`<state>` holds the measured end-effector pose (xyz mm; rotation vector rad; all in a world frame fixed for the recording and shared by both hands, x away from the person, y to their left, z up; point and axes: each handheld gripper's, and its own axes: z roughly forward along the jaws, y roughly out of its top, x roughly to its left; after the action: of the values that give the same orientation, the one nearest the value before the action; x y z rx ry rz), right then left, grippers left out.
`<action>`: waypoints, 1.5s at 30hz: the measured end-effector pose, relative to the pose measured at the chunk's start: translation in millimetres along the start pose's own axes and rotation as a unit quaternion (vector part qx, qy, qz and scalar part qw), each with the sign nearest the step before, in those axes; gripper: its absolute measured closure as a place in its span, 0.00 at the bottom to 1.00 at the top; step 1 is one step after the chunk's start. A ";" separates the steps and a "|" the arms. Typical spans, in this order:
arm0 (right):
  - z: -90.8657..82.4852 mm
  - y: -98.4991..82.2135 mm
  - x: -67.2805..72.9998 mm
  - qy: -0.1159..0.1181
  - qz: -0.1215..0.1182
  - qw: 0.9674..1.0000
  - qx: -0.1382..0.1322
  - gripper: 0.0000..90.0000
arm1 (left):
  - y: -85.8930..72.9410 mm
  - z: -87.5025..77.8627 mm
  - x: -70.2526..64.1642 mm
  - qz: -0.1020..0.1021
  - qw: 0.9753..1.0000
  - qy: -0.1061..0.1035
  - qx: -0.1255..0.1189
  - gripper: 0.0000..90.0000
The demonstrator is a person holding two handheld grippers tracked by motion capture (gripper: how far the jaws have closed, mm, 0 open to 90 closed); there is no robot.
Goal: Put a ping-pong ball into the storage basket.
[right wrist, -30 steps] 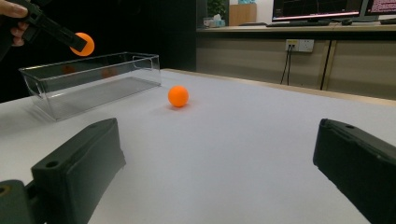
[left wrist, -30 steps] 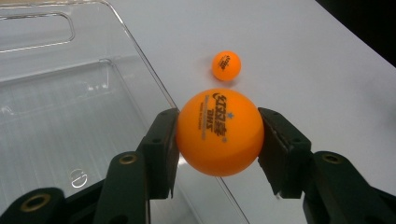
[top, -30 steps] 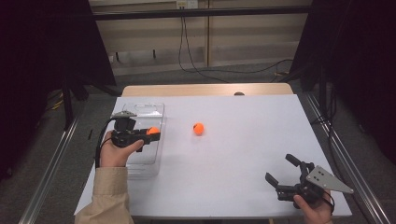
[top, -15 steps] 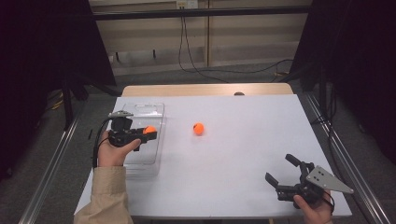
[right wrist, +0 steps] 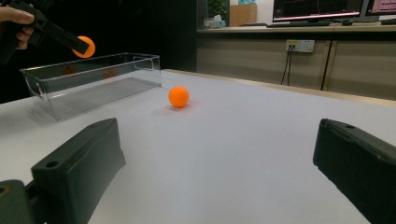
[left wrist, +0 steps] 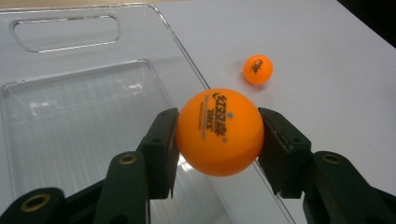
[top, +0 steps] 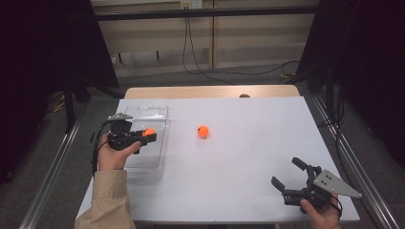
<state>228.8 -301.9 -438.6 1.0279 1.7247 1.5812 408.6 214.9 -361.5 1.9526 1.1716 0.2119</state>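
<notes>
My left gripper [top: 149,133] [left wrist: 218,135] is shut on an orange ping-pong ball [left wrist: 219,132] [top: 148,132] and holds it in the air over the right rim of a clear plastic bin [top: 143,143] [left wrist: 84,116]. A second orange ball [top: 203,131] [left wrist: 258,69] [right wrist: 179,96] lies on the white table, to the right of the bin. My right gripper [top: 288,174] [right wrist: 219,172] rests low near the table's front right corner, jaws open with nothing between them, pointing toward the loose ball. In the right gripper view the held ball [right wrist: 85,46] hangs above the bin [right wrist: 93,81].
The white table top [top: 248,152] stretches between the two hands. The bin stands along the left edge, with no ball seen inside it. A wooden strip [top: 210,91] runs along the far edge, and dark floor and metal rails flank both sides.
The left hand has drifted slightly left with the ball, now over the bin's right rim. The right gripper and the loose ball have stayed put.
</notes>
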 end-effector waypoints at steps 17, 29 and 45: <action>0.0 -0.1 0.1 0.001 0.000 1.000 0.000 0.01 | -1.9 -1.1 5.6 -0.005 1.000 0.011 -0.006 0.57; 0.0 0.0 0.1 0.001 0.000 1.000 0.000 0.01 | -6.4 2.4 14.8 -0.014 1.000 0.026 -0.002 0.57; 0.1 0.0 0.3 0.002 -0.001 1.000 0.000 0.01 | -9.6 4.7 21.4 -0.021 0.999 0.042 -0.004 0.56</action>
<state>228.7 -301.6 -438.6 1.0228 1.7282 1.5832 416.5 231.3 -376.9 1.9269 1.2636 0.2792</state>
